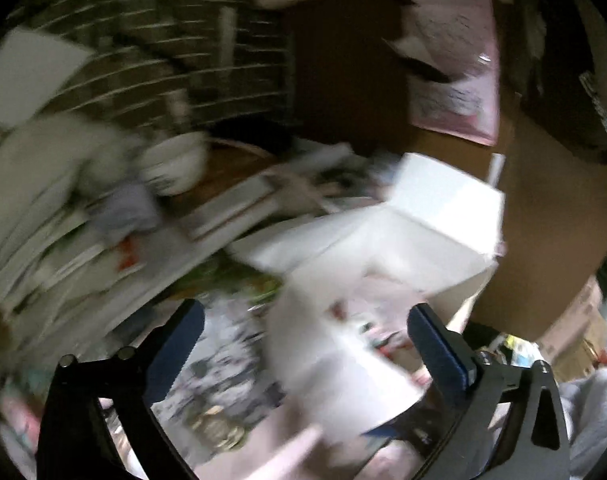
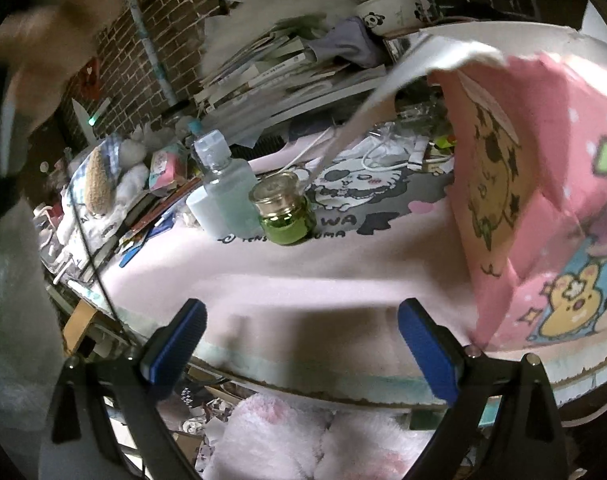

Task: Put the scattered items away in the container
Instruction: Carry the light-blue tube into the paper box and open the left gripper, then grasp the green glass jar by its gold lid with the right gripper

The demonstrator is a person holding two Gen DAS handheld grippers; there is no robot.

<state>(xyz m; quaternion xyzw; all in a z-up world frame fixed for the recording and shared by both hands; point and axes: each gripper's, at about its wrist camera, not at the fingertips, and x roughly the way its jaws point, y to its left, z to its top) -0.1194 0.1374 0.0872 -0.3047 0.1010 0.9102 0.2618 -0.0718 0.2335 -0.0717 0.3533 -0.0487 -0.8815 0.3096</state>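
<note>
The pink box (image 2: 543, 200) stands at the right of the table (image 2: 303, 280). The green jar (image 2: 283, 212) and the clear bottle (image 2: 219, 188) stand together out on the table, so they are not tidied yet. The right gripper (image 2: 301, 344) and left gripper (image 1: 303, 344) are both wide open, holding nothing.

Dark brick wall (image 2: 151, 40) behind the desk, slanting heap of books and papers (image 2: 271, 76) along the desk's back edge, panda-print bowl (image 2: 391, 10) at the back, fluffy pink slippers (image 2: 303, 436) below the front edge.
</note>
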